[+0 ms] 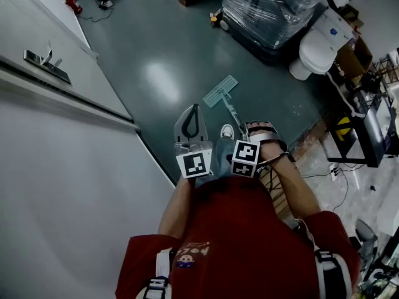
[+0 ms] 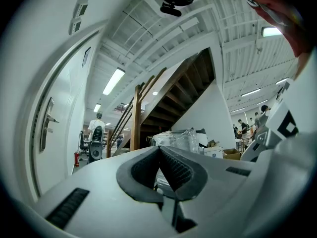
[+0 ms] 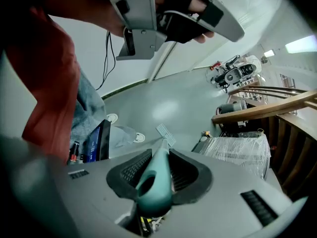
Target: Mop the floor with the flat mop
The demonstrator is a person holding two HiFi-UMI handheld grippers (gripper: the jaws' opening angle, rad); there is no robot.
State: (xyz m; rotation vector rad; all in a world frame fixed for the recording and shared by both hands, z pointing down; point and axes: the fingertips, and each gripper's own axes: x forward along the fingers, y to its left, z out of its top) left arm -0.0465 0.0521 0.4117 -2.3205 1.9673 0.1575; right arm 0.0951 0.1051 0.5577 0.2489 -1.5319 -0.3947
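right tongs (image 3: 159,158): clamped on the teal grip end of the flat mop (image 3: 154,181)
left tongs (image 2: 159,151): closed together, nothing between them (aimed out into the room, just beside the right tongs)
mop head (image 1: 220,91): flat on the green floor (image 1: 156,48), ahead of the person's shoe (image 1: 227,131)
nearby: film-wrapped pallet (image 1: 274,5), beyond the mop head, apart from it
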